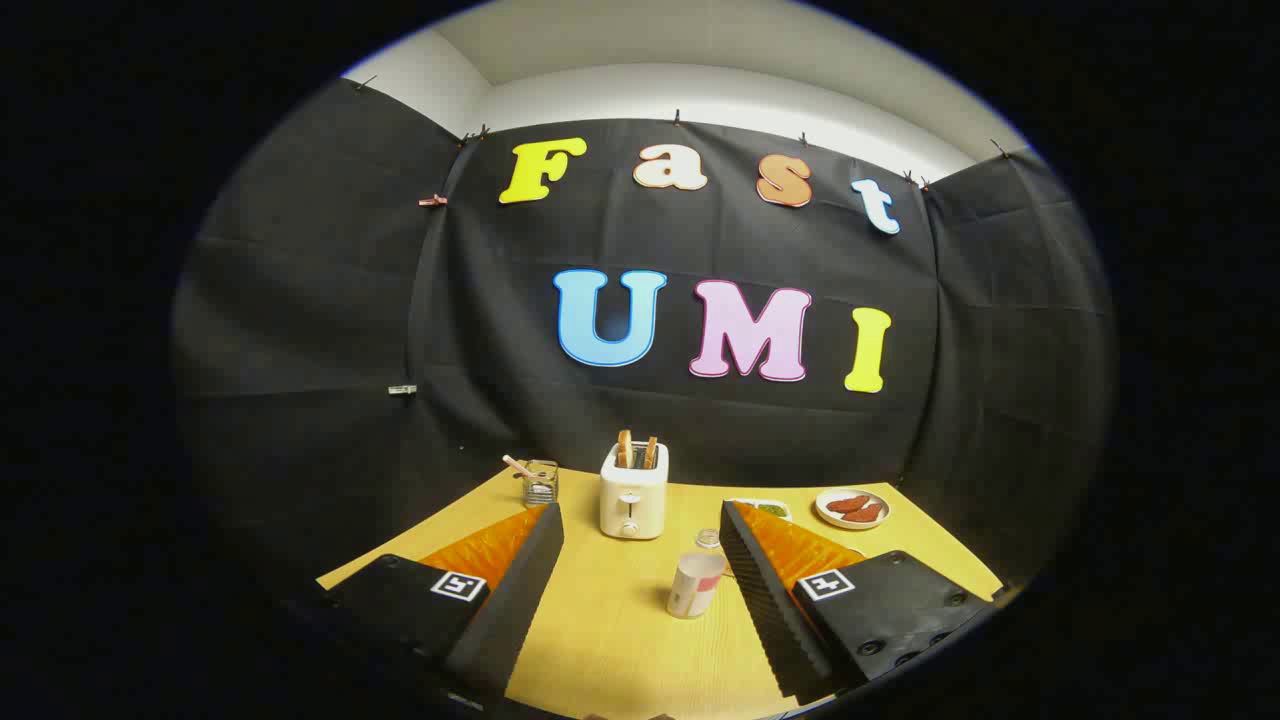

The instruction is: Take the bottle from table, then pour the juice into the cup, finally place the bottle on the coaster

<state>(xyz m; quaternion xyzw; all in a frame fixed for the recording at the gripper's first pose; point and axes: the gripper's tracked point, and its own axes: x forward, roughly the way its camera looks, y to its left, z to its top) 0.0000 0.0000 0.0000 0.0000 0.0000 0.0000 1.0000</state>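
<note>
Wooden table (610,640): upright bottle (695,585) (axis vertical) between open gripper (640,525) fingers.

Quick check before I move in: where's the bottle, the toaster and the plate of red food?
bottle (694,590): gripper view, on its labelled body.
toaster (633,500): gripper view, on its front face.
plate (828,518): gripper view, on its near rim.
gripper (640,530): gripper view, open, empty.

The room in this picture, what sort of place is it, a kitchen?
Probably a staged booth, not a real kitchen: black cloth walls surround one yellow table laid like breakfast, with a toaster holding toast and a plate of food. The open gripper has a small bottle between its fingers.
</note>
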